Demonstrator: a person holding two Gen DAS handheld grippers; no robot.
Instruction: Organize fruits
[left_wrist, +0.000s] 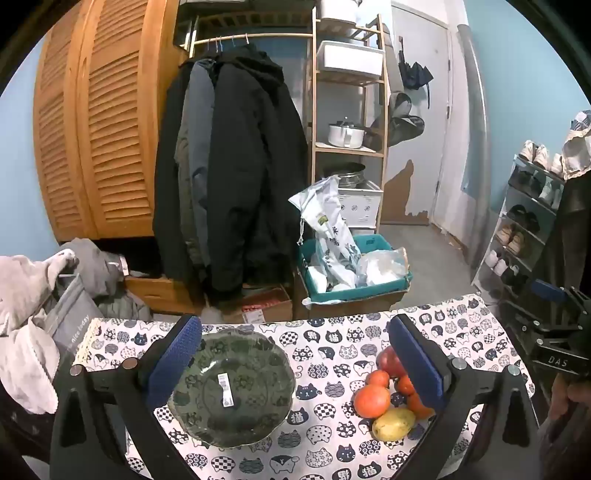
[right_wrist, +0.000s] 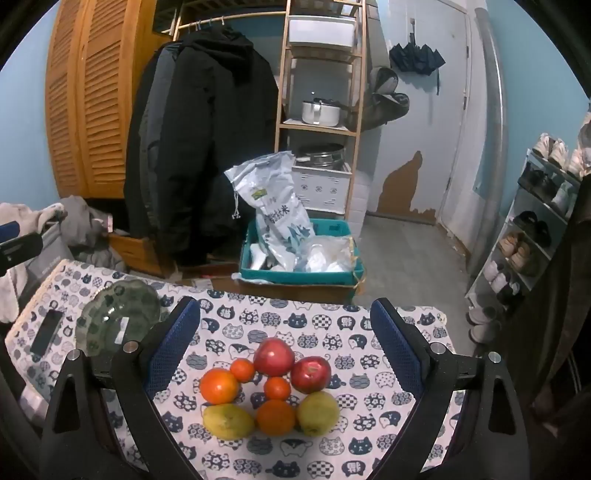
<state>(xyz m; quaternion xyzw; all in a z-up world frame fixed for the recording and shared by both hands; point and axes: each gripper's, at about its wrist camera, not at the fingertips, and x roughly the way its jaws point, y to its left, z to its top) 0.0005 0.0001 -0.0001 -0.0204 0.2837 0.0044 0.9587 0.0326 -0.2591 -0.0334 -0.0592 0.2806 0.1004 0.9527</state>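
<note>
A green glass plate (left_wrist: 236, 387) lies empty on the cat-print tablecloth (left_wrist: 332, 354), between the open fingers of my left gripper (left_wrist: 295, 369). It also shows in the right wrist view (right_wrist: 118, 317). A pile of fruit lies to its right: two red apples (right_wrist: 274, 355) (right_wrist: 311, 373), several oranges (right_wrist: 219, 385), and two yellow-green pears (right_wrist: 226, 421) (right_wrist: 318, 412). My right gripper (right_wrist: 284, 362) is open and empty, with the fruit pile between its fingers. In the left wrist view the pile (left_wrist: 371, 400) is partly hidden by the right finger.
A dark phone (right_wrist: 46, 330) lies at the table's left end. Beyond the table stand a teal crate with bags (right_wrist: 301, 254), hung coats (right_wrist: 199, 140), a wooden shelf (right_wrist: 321, 110) and a shoe rack (right_wrist: 532, 236). Laundry (left_wrist: 29, 314) lies left.
</note>
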